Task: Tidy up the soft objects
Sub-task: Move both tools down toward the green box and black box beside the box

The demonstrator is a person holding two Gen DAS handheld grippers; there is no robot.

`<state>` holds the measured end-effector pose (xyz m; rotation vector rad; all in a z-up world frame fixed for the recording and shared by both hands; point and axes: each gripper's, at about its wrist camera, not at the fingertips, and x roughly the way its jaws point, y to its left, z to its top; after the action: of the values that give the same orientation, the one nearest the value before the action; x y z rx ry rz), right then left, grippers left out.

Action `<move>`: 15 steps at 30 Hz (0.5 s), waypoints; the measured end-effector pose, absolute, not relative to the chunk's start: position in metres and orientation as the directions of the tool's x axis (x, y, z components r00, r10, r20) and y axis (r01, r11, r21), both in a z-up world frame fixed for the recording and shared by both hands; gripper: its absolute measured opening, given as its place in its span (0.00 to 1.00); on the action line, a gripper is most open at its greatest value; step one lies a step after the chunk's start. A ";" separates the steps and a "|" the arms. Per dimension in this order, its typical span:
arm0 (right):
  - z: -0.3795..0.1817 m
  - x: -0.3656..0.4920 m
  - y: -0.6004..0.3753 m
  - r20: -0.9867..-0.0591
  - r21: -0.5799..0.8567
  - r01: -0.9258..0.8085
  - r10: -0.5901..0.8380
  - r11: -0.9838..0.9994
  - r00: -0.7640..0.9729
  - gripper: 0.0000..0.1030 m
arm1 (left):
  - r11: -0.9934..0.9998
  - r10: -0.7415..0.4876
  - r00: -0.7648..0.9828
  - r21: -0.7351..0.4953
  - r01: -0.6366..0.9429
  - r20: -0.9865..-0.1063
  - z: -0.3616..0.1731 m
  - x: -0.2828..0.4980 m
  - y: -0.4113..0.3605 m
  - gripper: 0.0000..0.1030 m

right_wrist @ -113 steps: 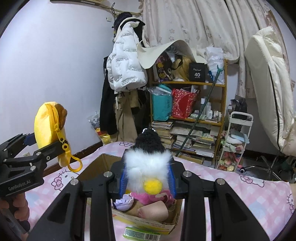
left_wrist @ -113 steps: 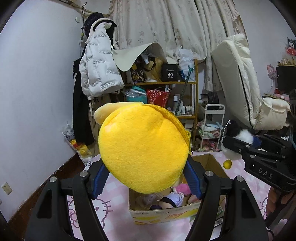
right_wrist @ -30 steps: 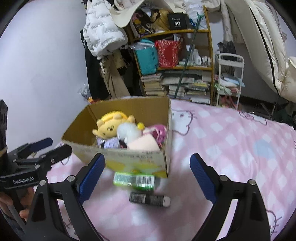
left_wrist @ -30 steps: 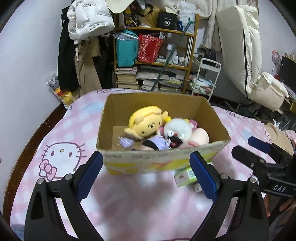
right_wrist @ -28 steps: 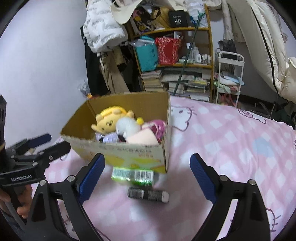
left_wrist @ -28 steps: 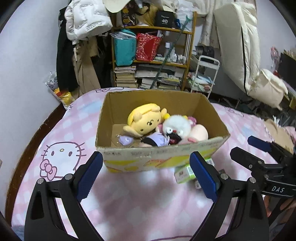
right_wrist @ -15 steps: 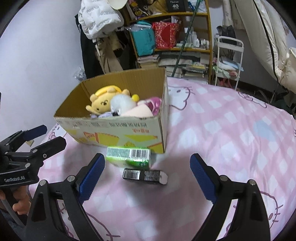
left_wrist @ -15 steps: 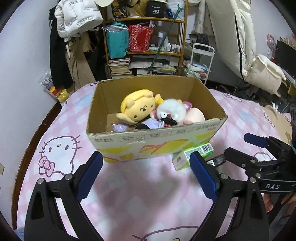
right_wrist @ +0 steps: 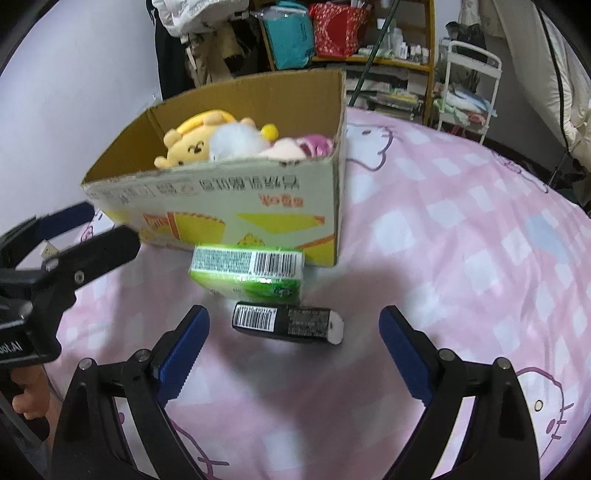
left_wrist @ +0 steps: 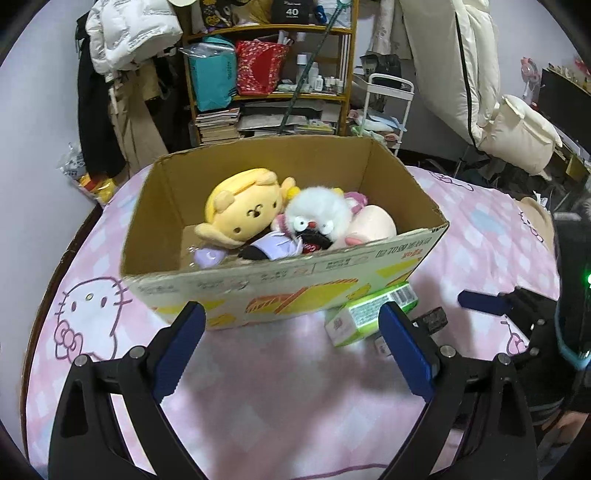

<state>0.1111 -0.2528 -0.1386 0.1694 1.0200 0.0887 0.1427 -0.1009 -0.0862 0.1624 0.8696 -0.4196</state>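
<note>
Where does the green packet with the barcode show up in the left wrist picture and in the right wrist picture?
Left wrist: the green packet lies lower right of centre, against the front right corner of the cardboard box, partly behind a tool finger.
Right wrist: the green packet lies centre, barcode up, just before the box wall.
Shared landmark: the black stick beside it.

My view: pale wall (left_wrist: 33,122) at left, white puffer jacket (left_wrist: 133,29) and dark coats (left_wrist: 96,110) hanging against it. Wooden shelf unit (left_wrist: 273,66) behind — crammed: teal bag (left_wrist: 214,79), red bag (left_wrist: 260,66), book stacks (left_wrist: 218,123) low down. White trolley (left_wrist: 386,103) beside shelf. Cream padded recliner (left_wrist: 480,85) at right, tilted up. Under me, pink checked cat-print bedspread (right_wrist: 461,229) — dark wooden edge (left_wrist: 59,269) at left.
</note>
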 end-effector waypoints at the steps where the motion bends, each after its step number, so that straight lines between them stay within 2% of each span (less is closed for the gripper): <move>1: -0.141 0.112 -0.252 -0.843 0.182 0.002 0.156 0.983 0.514 0.95 | 0.903 -0.295 0.564 -0.032 0.428 -0.771 -0.087 0.145 -0.104 0.91; 8: -0.154 0.117 -0.250 -0.861 0.197 -0.008 0.177 0.980 0.478 0.89 | 0.882 -0.310 0.523 -0.035 0.470 -0.794 -0.097 0.155 -0.120 0.91; 10: -0.157 0.118 -0.252 -0.863 0.195 -0.003 0.174 0.981 0.474 0.84 | 0.877 -0.320 0.509 -0.047 0.478 -0.799 -0.100 0.157 -0.125 0.91; 11: -0.157 0.120 -0.252 -0.864 0.199 -0.002 0.177 0.980 0.471 0.78 | 0.874 -0.324 0.502 -0.051 0.482 -0.802 -0.101 0.159 -0.127 0.91; 15: -0.161 0.122 -0.254 -0.859 0.243 -0.009 0.220 0.970 0.462 0.72 | 0.869 -0.317 0.503 -0.034 0.494 -0.804 -0.107 0.158 -0.133 0.91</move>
<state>0.1218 -0.2536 -0.1609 0.2156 1.0841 0.1422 0.1581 -0.1333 -0.1065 0.2109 0.9219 -0.4941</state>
